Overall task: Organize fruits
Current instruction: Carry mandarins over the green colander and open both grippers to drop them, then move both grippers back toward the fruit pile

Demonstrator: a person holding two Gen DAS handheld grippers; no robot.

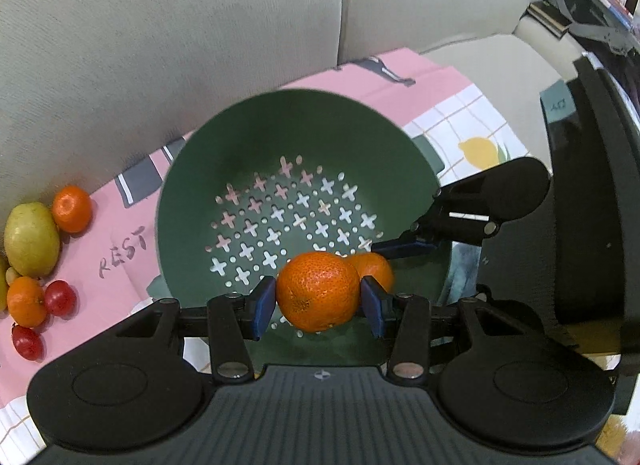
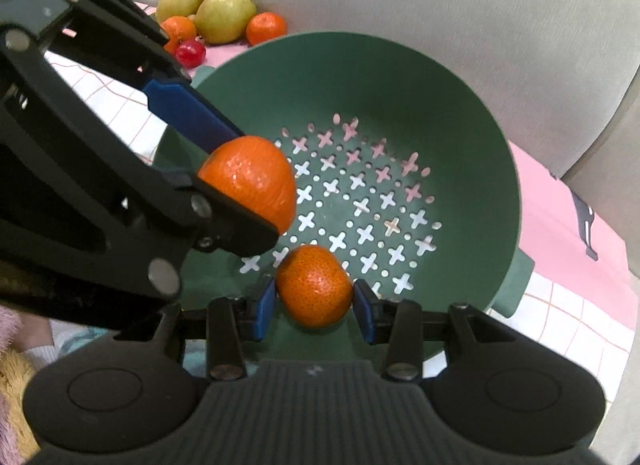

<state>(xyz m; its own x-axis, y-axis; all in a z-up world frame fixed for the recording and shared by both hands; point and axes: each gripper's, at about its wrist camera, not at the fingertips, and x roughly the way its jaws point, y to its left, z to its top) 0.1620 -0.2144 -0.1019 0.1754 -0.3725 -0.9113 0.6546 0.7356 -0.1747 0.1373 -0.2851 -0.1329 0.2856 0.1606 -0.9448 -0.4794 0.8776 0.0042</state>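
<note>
Oranges are going into the green bowl [image 2: 460, 77]. The left gripper [image 1: 319, 301] pinches one orange [image 1: 318, 291], the right gripper [image 2: 314, 301] pinches another orange [image 2: 314, 285], both low over the near side. Next, I think, let go gently

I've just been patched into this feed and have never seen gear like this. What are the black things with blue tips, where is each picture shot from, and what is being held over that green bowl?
There is no robot here: a person holds a two-finger claw in each hand, and a fisheye camera on each looks forward along its fingers. One picture is the left claw's own view; the other is the right claw's.

Each claw is shut on a mandarin. The left mandarin and the right mandarin both hang over the green colander, which has cross-shaped holes. The right view also shows the left claw coming in from the side.

The colander sits on a pink patterned cloth on a beige sofa. Beside it lies the fruit pile: mandarins, yellow-green fruits and small red ones.
</note>
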